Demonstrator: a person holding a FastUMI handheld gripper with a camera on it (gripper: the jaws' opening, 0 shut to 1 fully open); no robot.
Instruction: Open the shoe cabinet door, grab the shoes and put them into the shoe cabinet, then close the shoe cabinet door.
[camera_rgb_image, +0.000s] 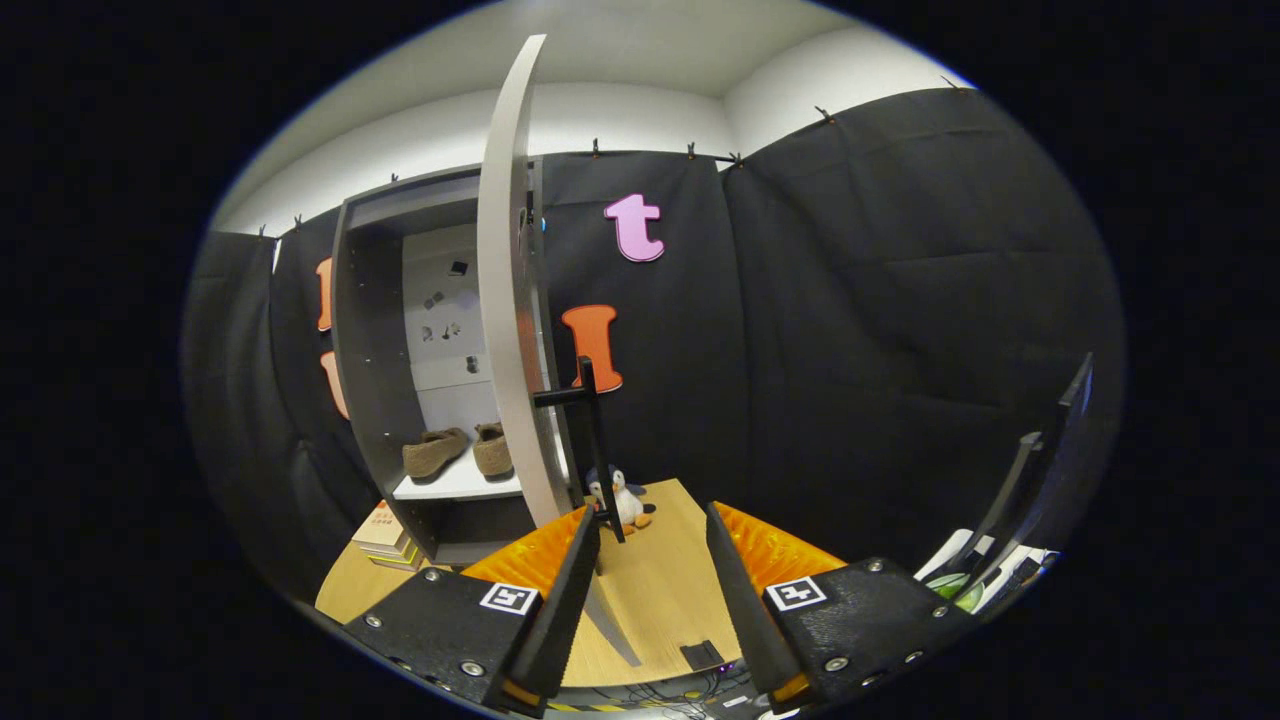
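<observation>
The shoe cabinet (375, 400) stands ahead and to the left, its grey door (510, 300) swung open edge-on toward me. A pair of brown shoes (455, 450) rests on the white shelf (450, 487) inside. The door's black bar handle (598, 440) sticks out just ahead of my left finger. My gripper (650, 530) is open, fingers wide apart, with nothing between them; the left fingertip (585, 535) sits right below the handle's lower end.
A small penguin plush toy (625, 497) sits on the wooden tabletop (660, 590) beyond the fingers, beside the door. Stacked books (385, 535) lie left of the cabinet's base. A dark stand (1040, 470) and clutter rise at the far right.
</observation>
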